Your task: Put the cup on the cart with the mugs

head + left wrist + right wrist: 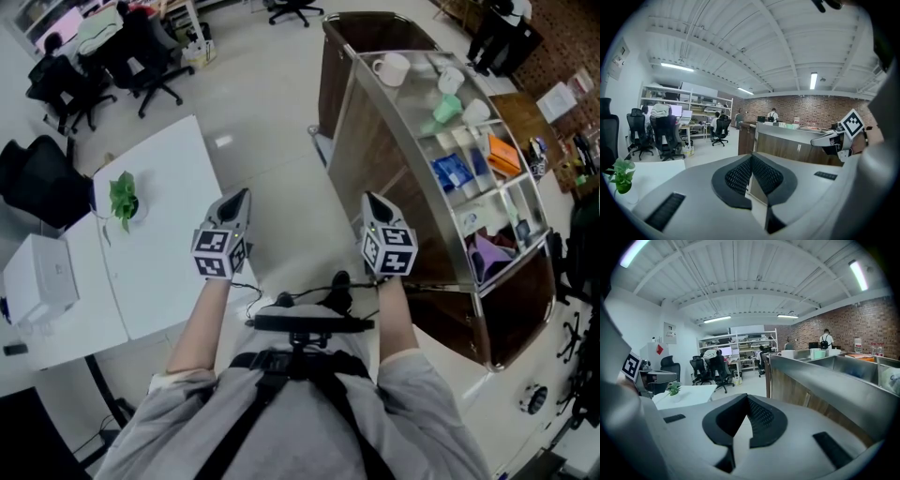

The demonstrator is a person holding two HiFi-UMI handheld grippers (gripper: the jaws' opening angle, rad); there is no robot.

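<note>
White table (169, 187) with a small plant (123, 195) stands at left. Next, the left gripper (243, 193): jaws together, nothing between. Then the right gripper (367, 198): jaws together, empty, near the steel cart (405, 159). On its far top tray stand a white mug (392, 67) and a green cup (446, 109).

Head view steeply down, 2 gripper views low, facing near level, all sharing the cart (380, 159)

Grey sleeves (181, 398), black chest harness (298, 360)
</note>
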